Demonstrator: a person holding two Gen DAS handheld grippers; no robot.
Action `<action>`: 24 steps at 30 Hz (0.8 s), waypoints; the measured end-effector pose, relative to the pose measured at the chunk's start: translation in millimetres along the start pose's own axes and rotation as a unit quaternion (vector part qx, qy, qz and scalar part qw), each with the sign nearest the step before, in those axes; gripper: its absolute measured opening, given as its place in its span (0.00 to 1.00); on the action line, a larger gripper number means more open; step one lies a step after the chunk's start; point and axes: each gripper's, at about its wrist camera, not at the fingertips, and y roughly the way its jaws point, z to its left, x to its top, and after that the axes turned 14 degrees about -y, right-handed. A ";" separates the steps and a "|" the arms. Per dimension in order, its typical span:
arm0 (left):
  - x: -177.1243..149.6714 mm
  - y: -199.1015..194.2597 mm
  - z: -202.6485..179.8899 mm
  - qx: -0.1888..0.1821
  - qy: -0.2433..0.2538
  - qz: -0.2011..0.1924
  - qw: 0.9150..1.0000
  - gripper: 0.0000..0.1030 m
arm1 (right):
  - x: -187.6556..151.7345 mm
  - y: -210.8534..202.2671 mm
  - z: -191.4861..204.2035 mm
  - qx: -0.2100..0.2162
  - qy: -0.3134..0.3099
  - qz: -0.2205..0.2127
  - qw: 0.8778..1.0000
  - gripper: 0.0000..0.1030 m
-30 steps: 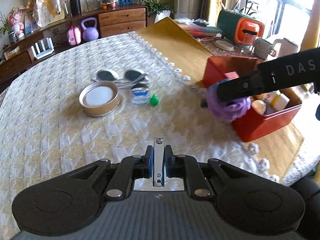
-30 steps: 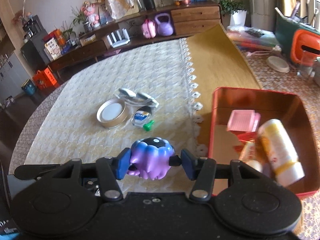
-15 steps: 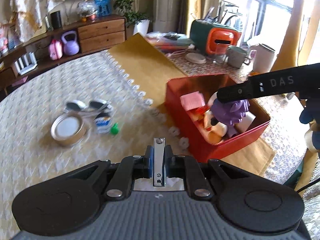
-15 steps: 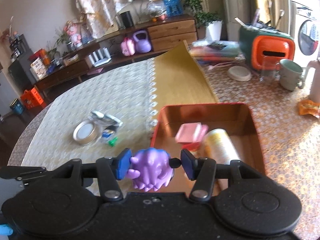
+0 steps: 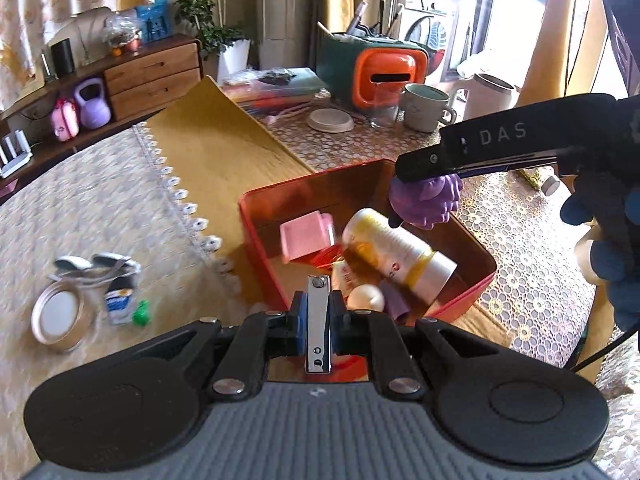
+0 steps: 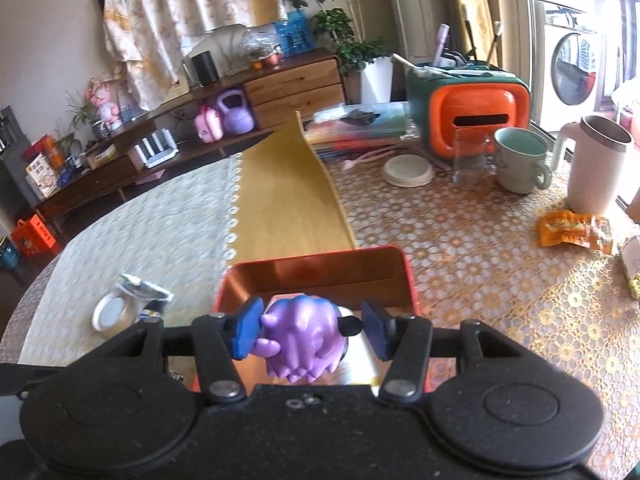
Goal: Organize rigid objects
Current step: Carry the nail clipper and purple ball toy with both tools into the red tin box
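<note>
Purple toy (image 6: 302, 336) between right tool (image 6: 310, 330) pads — above red box (image 6: 316, 270).

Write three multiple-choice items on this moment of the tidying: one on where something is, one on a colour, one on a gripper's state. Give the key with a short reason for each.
1. Where is the purple toy?
A. lying on the cloth beside the round tin lid
B. held over the red box
C. standing on the wooden sideboard

2. What colour is the flat block lying inside the red box?
A. pink
B. green
C. black

3. How is the left gripper?
A. open with nothing in it
B. shut on a mug
C. shut on the nail clipper

Key:
1 B: the right gripper holds the toy between its blue pads, with the box just under it.
2 A: the pink block rests against the box's left wall.
3 C: the metal nail clipper stands clamped between the pads.
</note>
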 end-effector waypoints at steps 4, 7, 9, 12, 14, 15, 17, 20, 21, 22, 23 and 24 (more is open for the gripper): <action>9.4 18.1 -8.5 0.003 0.005 0.006 1.000 0.11 | 1.0 10.2 -13.1 -0.006 -0.001 0.005 1.000 0.52; 17.1 32.5 -12.0 0.008 0.008 0.011 1.000 0.11 | 3.5 21.2 -19.3 -0.011 -0.004 0.011 1.000 0.52; 22.3 43.3 -12.1 0.011 0.007 0.018 1.000 0.11 | 6.2 29.7 -23.1 -0.014 -0.007 0.014 1.000 0.52; 28.1 55.9 -13.0 0.017 0.008 0.023 1.000 0.11 | 10.4 40.5 -27.5 -0.016 -0.009 0.014 1.000 0.52; 31.8 63.2 -13.9 0.018 0.008 0.025 0.999 0.11 | 13.3 47.3 -30.6 -0.020 -0.011 0.014 1.000 0.52; 33.3 65.7 -14.2 0.018 0.008 0.026 0.999 0.11 | 14.6 51.0 -31.9 -0.020 -0.009 0.016 1.000 0.52; 35.5 70.8 -15.0 0.018 0.009 0.028 0.999 0.11 | 16.9 59.5 -35.4 -0.017 -0.005 0.019 1.000 0.52; 38.2 78.3 -18.5 0.019 0.013 0.031 0.999 0.11 | 19.0 69.5 -34.6 -0.016 -0.009 0.022 1.000 0.52; 38.5 80.6 -19.1 0.018 0.013 0.033 0.999 0.11 | 19.6 72.4 -34.1 -0.016 -0.010 0.023 1.000 0.52; 38.8 82.8 -19.8 0.019 0.014 0.035 0.999 0.11 | 20.0 74.6 -33.4 -0.016 -0.011 0.023 1.000 0.52; 38.5 85.4 -20.4 0.019 0.014 0.037 0.999 0.11 | 19.9 75.8 -32.0 -0.017 -0.013 0.023 1.000 0.52; 38.3 87.5 -20.5 0.019 0.014 0.038 0.999 0.11 | 20.0 77.5 -31.4 -0.018 -0.014 0.024 0.999 0.52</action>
